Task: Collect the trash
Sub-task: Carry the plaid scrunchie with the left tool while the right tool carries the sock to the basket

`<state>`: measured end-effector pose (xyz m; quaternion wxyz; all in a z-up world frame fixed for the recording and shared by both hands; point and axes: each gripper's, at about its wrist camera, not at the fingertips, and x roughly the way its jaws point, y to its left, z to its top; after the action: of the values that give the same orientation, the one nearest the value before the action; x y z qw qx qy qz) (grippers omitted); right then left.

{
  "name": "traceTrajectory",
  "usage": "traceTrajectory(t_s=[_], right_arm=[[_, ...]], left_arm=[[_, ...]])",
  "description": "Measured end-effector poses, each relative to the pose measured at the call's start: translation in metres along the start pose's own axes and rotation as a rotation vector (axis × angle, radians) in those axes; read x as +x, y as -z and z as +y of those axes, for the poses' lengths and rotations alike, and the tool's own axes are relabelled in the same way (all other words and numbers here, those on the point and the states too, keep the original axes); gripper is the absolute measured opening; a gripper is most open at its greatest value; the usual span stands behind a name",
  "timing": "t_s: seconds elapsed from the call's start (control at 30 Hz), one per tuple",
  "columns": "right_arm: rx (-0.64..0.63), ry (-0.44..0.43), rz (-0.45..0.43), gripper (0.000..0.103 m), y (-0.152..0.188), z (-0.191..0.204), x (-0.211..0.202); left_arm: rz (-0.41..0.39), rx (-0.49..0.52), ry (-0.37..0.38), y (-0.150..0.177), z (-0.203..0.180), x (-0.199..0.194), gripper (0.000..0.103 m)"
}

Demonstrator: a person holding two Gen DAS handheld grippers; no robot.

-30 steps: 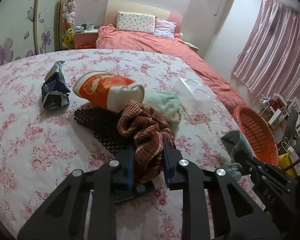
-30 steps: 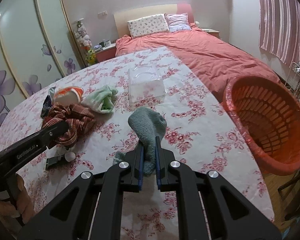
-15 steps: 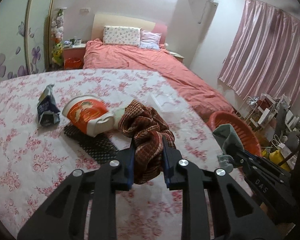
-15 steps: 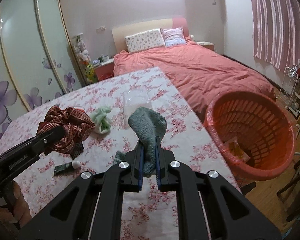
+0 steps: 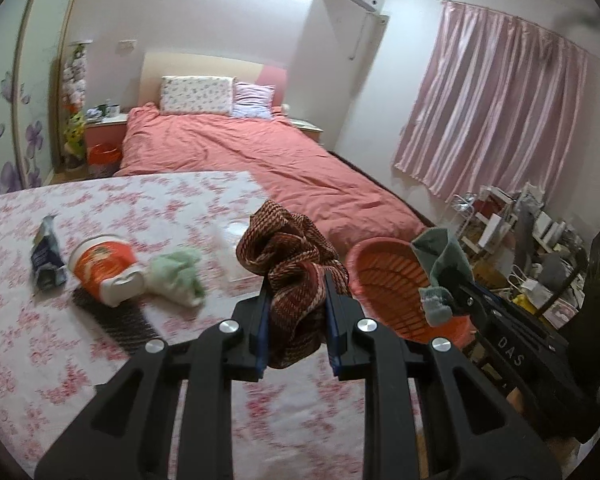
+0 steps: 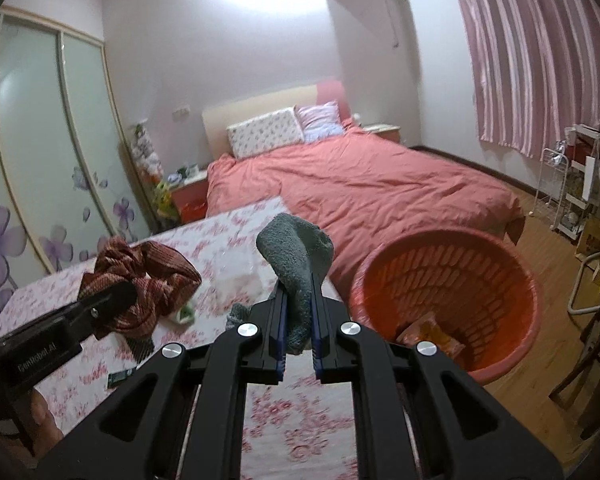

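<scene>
Left wrist view: the left gripper point(image 5: 296, 320) is clenched on a red-brown knitted cloth point(image 5: 292, 256), which now hangs clear of the floral tablecloth point(image 5: 28, 344); a second ago it lay bunched against the orange instant-noodle cup point(image 5: 102, 266). Both hands have risen and swung toward the orange laundry basket point(image 5: 384, 276), which has grown in both views. The right gripper point(image 6: 299, 328) grips a grey-green sock point(image 6: 296, 252), held above the table edge just beside the basket point(image 6: 516, 320), where a snack wrapper point(image 6: 428, 332) already lies. Judging by this, both items are ready to drop once over the rim. The cup, blue packet point(image 5: 46, 256) and pale green cloth point(image 5: 178, 272) are left on the table.
</scene>
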<state>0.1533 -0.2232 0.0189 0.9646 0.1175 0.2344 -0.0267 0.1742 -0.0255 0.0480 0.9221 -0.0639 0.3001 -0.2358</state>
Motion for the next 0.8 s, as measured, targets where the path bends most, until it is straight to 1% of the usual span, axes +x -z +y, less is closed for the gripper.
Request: traceTrajectory(t_s=[0.2, 0.37, 0.8], right_arm=[[0.037, 0.043, -0.061, 0.01, -0.009, -0.027, -0.008], [0.076, 0.086, -0.087, 0.01, -0.012, -0.054, -0.01], [0.142, 0.12, -0.116, 0.01, -0.008, -0.087, 0.001]], left_arm=[[-0.004, 0.039, 0.065, -0.005, -0.036, 0.011, 0.023], [0.0, 0.067, 0.117, -0.007, -0.064, 0.023, 0.023], [0.032, 0.112, 0.198, -0.008, -0.103, 0.068, 0.023]])
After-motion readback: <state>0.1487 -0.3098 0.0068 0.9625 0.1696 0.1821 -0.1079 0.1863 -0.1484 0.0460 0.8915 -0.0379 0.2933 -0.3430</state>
